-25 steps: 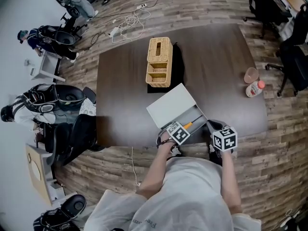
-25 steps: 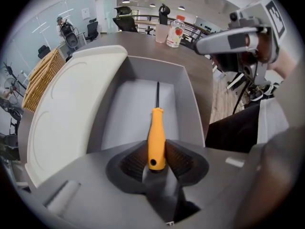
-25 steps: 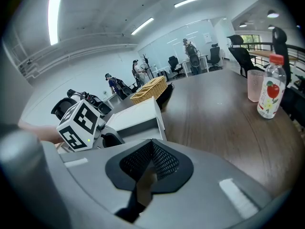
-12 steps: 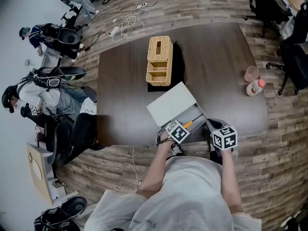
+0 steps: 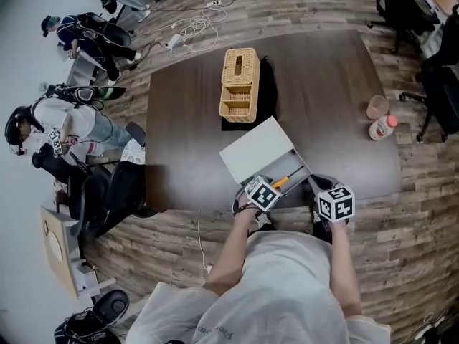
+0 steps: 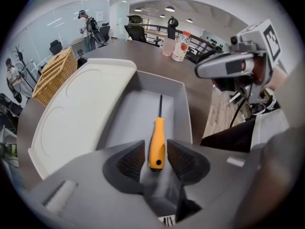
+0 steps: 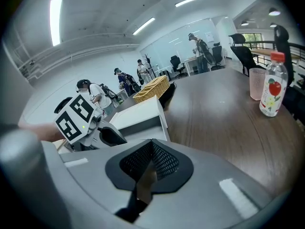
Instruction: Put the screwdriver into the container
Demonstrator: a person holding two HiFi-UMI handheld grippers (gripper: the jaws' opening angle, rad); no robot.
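Head view
Container: a grey open box [image 5: 302,169] with a white lid [image 5: 252,149] slid part way off, at the near edge of the dark table [image 5: 323,106].
Screwdriver: its orange handle [image 5: 280,181] shows inside the container's open end.
Left gripper: at the container's near end [image 5: 263,194].
Right gripper: just beside the container's near right corner [image 5: 334,205], off the table edge.
Others: a wicker basket [image 5: 238,84] beyond the container; a cup [image 5: 376,107] and a bottle [image 5: 380,129] well apart to the container's right.

Left gripper view
Screwdriver: orange handle [image 6: 157,144] with a hole in its butt and a thin dark shaft, lying flat on the container's floor, tip pointing away.
Jaws: apart, one ribbed pad on each side of the handle with a slim gap, not pressing it.
Lid: white, covering the container's left side [image 6: 81,109].

Right gripper view
Jaws: together, pads meeting with nothing between them [image 7: 151,163].
Container: ahead and to the left [image 7: 143,116], the left gripper at its near end.
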